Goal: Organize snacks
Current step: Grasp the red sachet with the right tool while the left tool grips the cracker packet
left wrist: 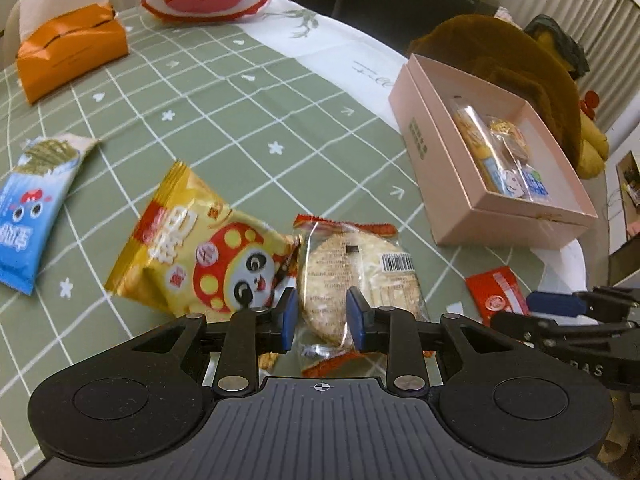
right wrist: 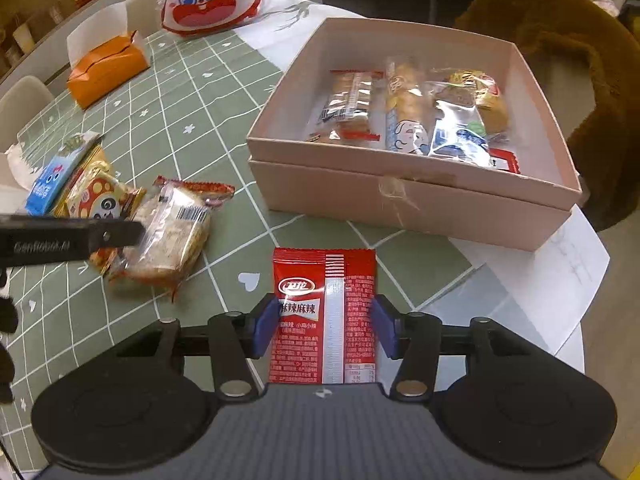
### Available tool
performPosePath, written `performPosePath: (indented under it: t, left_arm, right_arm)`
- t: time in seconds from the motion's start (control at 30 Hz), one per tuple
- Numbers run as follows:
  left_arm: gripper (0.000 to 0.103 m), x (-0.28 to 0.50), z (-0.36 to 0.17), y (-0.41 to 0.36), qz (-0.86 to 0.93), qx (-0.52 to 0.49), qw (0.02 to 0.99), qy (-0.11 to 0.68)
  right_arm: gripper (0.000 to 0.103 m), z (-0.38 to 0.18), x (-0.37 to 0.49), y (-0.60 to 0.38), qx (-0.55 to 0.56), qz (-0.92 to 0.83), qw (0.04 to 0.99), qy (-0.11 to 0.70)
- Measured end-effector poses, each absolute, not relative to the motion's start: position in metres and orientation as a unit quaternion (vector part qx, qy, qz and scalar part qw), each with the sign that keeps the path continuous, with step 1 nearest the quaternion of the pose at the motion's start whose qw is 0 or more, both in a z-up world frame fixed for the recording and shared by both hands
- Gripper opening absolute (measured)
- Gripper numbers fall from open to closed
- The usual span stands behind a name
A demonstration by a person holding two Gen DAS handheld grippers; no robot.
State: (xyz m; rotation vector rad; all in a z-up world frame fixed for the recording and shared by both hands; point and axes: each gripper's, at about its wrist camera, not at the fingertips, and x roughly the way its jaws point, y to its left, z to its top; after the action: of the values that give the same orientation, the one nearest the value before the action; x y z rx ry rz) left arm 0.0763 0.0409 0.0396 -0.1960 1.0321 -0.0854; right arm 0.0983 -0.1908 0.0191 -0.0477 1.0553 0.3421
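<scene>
A: Where does my right claw stand?

B: Over the bench, its blue pads flanking the red packet; whether they press it, I cannot tell. The pink box lies beyond, near the bench's far edge.

A: And my left claw?

B: Pads apart, astride the clear-wrapped rice cracker, beside the yellow snack bag.

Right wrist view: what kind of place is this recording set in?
Most likely a home dining area: a round table under a green grid-patterned tablecloth, pale dining chairs beside it, an orange tissue pack, and a shelf of small items along the back wall.
</scene>
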Motion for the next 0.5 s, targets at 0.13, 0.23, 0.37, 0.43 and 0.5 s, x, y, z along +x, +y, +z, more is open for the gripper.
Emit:
performPosePath:
  t: [0.13, 0.23, 0.37, 0.43, 0.5]
  left_arm:
    - [0.031, 0.068, 0.038, 0.041, -0.062, -0.121, 0.850, 0.509]
    - [0.031, 0.063, 0.035, 0.044, -0.076, -0.143, 0.839, 0.519]
    - [0.031, 0.058, 0.036, 0.048, -0.067, -0.161, 0.841, 0.513]
    - [0.031, 0.058, 0.040, 0.053, -0.061, -0.171, 0.845, 0.502]
    - [0.031, 0.058, 0.044, 0.060, -0.055, -0.189, 0.850, 0.489]
  right_arm:
    - [0.060, 0.021, 0.097, -0.185, -0.021, 0.165, 0.854, 0.492]
    - [0.061, 0.024, 0.097, -0.180, -0.010, 0.173, 0.855, 0.488]
    - [0.066, 0.024, 0.095, -0.170, -0.012, 0.182, 0.854, 0.487]
    - [0.066, 0.024, 0.092, -0.166, -0.019, 0.183, 0.855, 0.486]
    - [0.066, 0.023, 0.090, -0.163, -0.025, 0.184, 0.855, 0.483]
